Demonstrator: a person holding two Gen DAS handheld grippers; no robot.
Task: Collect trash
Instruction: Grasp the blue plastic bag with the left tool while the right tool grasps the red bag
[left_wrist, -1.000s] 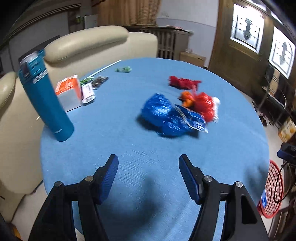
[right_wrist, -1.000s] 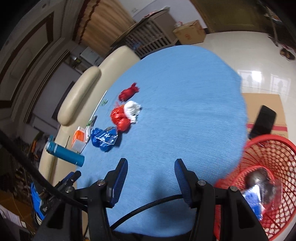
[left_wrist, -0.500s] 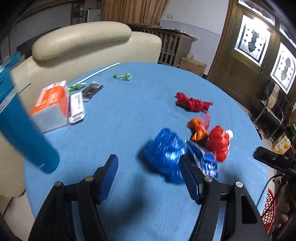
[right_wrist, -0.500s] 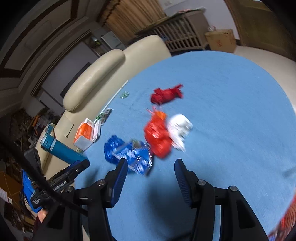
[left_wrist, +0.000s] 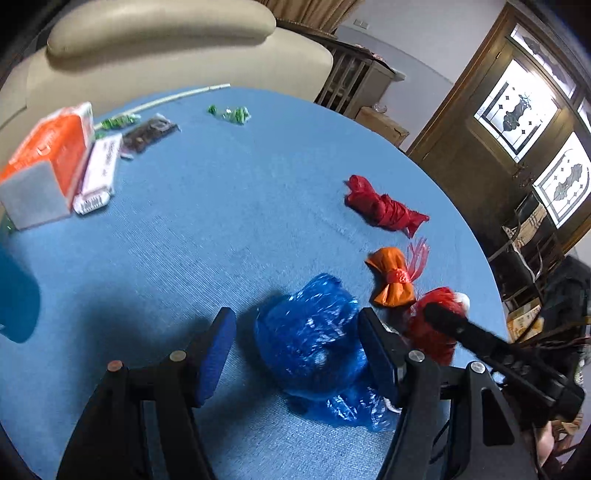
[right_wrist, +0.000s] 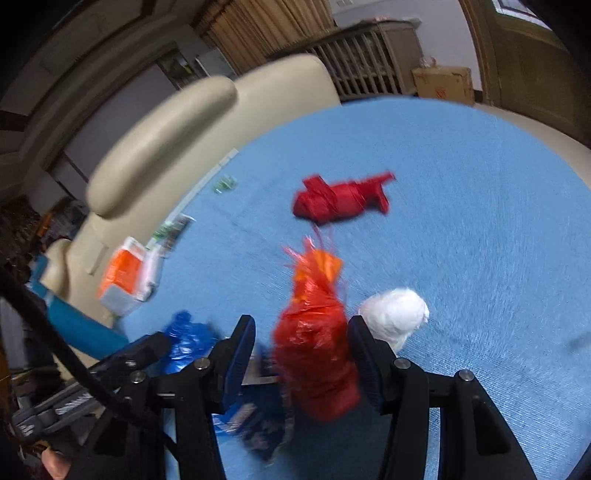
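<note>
A crumpled blue plastic bag lies on the blue tablecloth between the fingers of my left gripper, close to the right finger and apart from the left one. The gripper is open. In the right wrist view a red plastic bag sits between the fingers of my right gripper, which is also open, with a gap at the left finger. An orange bundle, a dark red bundle and a white wad lie just beyond.
An orange tissue box, a teal bottle and small green wrappers sit on the table's left and far side. A cream sofa stands behind it. The table's round edge runs close on the right.
Both grippers have moved forward and down to the trash pile. The blue bag now lies between the left fingers and the red bag between the right fingers. The bottle has slid to the view's left edge.
</note>
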